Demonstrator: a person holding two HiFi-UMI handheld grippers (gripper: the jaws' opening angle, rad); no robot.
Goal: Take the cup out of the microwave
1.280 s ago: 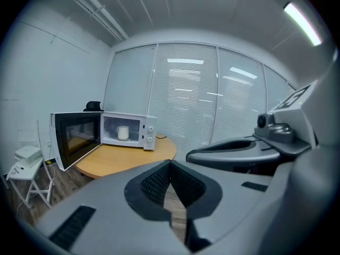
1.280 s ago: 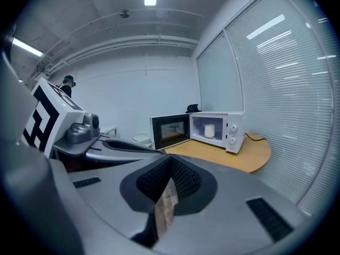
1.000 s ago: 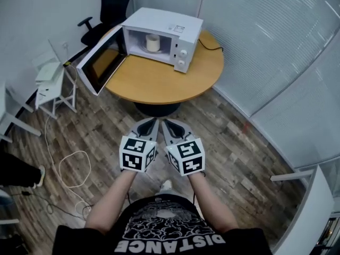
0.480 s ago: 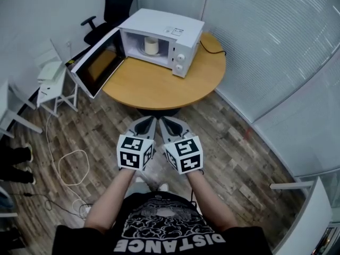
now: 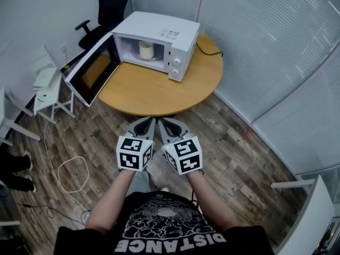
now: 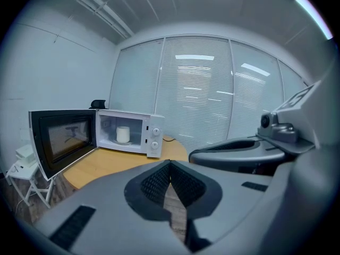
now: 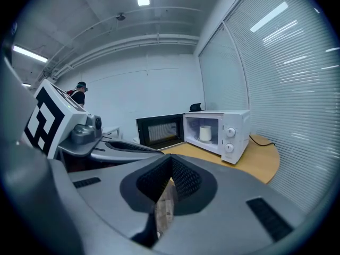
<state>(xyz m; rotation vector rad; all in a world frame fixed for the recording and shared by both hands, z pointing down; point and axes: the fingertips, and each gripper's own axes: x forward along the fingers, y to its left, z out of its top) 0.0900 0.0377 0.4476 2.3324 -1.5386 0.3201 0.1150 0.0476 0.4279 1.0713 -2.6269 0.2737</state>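
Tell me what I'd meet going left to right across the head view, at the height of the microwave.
white stand → open microwave door → cup → microwave knobs → black cable

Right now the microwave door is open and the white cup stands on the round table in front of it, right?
No. The door is open, but the cup stands inside the microwave, not on the table; the head view shows it.

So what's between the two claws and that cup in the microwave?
Only wood floor and bare tabletop, per the head view; the microwave door stands open.
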